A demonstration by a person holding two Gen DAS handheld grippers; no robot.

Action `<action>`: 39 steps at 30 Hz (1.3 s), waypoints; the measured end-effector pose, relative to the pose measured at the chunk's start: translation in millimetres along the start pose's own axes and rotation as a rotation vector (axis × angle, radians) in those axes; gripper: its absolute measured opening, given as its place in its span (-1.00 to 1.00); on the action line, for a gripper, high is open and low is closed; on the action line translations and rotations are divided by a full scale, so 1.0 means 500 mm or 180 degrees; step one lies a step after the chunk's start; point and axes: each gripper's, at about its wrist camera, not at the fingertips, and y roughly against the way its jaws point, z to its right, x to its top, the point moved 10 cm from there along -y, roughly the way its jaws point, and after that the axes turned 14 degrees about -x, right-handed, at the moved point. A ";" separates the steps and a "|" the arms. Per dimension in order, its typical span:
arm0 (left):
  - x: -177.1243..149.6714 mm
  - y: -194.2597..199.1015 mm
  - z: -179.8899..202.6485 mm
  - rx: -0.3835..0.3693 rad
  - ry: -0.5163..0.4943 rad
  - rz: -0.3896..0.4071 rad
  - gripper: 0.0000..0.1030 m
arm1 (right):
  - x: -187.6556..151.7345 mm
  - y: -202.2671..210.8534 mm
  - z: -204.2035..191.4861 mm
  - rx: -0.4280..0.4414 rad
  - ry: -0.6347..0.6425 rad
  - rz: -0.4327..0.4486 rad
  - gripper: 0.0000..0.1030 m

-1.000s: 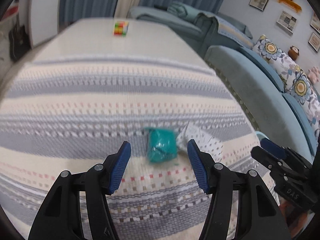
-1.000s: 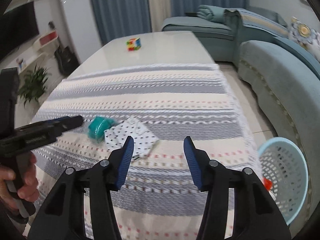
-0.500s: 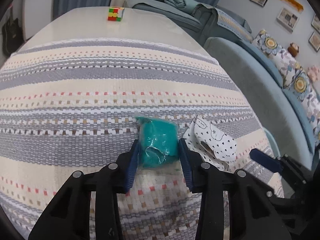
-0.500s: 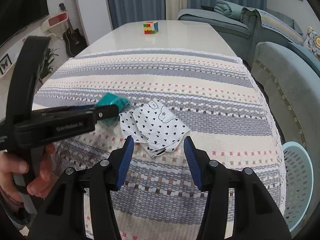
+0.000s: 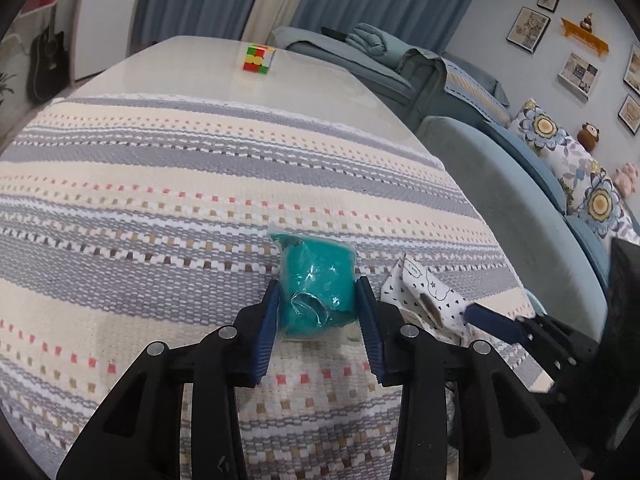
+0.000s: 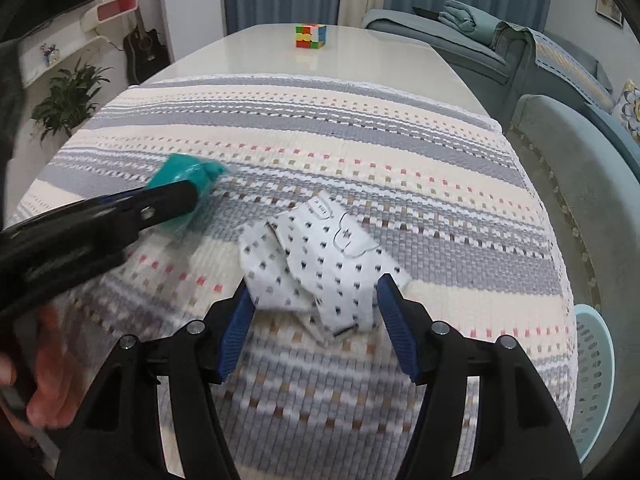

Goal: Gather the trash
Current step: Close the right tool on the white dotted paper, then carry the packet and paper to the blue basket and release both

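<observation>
Woven cloth (image 5: 160, 208) looked coarse and matt; beyond it the desk (image 5: 180, 64) was glossy; teal packet (image 5: 316, 288) wore crinkled shiny plastic.

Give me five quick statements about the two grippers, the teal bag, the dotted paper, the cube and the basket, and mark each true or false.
1. The left gripper is shut on the teal bag. True.
2. The right gripper is clamped tight on the dotted paper. False: its jaws stand open on either side of the paper's near edge.
3. The colour cube sits on the bare tabletop beyond the striped cloth. True.
4. The dotted paper lies inside the light blue basket. False: it lies on the striped cloth; the basket stands off the table's right edge.
5. The teal bag lies to the right of the dotted paper. False: it is to the paper's left.
</observation>
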 end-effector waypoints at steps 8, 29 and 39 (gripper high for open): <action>-0.005 0.006 0.002 -0.0058 0.0007 0.0008 -0.30 | 0.010 -0.011 -0.011 -0.0056 0.0061 0.0022 -0.56; 0.136 0.087 0.314 -0.0387 -0.0824 0.0225 -0.30 | -0.002 0.203 0.348 -0.0342 -0.1130 0.0573 -0.94; 0.095 0.013 0.651 -0.0850 -0.1280 -0.0015 -0.30 | -0.108 0.271 0.641 -0.0847 -0.1751 0.0463 -0.94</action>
